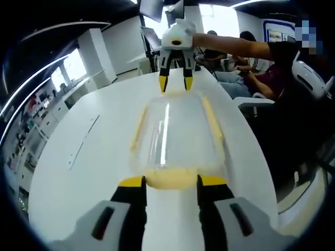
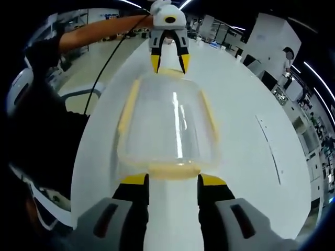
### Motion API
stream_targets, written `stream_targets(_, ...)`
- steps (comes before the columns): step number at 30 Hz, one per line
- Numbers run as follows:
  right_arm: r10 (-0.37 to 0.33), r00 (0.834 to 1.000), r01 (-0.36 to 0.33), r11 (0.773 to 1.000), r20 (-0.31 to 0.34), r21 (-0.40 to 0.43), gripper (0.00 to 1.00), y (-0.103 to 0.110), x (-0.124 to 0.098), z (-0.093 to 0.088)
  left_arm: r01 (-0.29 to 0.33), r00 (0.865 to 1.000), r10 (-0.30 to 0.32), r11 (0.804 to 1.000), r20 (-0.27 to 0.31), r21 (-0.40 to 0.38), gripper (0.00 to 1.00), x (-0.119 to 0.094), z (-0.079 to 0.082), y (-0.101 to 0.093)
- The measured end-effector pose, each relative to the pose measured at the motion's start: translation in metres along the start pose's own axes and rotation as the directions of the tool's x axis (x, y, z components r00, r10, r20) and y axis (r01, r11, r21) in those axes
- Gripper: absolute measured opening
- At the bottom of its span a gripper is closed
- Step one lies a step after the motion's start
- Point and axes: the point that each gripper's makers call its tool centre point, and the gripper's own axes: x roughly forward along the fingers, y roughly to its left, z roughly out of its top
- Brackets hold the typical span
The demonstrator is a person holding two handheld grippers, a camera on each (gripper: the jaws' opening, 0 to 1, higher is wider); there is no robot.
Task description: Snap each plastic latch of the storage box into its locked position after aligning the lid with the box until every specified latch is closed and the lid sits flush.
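In the left gripper view, the left gripper (image 1: 171, 182) rises from the bottom of the frame, its yellow-tipped jaws apart on either side of the near yellow latch (image 1: 171, 179) of the storage box (image 1: 175, 137). The clear box with its lid on sits at the centre of the frame on the white table (image 1: 84, 157). Beyond its far end, in the upper middle, the right gripper (image 1: 175, 84) points down with jaws apart. A seated person (image 1: 251, 73) is at the upper right.

In the right gripper view, the right gripper (image 2: 172, 181) has its jaws apart around the near latch (image 2: 172, 169); the left gripper (image 2: 169, 67) hangs past the box (image 2: 170, 123), jaws spread.
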Motion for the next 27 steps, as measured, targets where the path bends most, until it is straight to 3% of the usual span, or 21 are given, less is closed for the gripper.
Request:
stream_targets(16,0.021,1.000,-0.021,1.000,0.001,0.014,0.37,0.004,0.005,-0.002,0.009,1.000,-0.010,1.000,-0.012,-0.023,0.37,0.002,-0.010,0.011)
stream_targets(27,0.054,0.998,-0.055,0.998,0.023,0.011,0.37,0.002,0.005,-0.003,0.030,0.999,-0.031,0.999,-0.036,-0.029,0.37,0.009,-0.013,0.002)
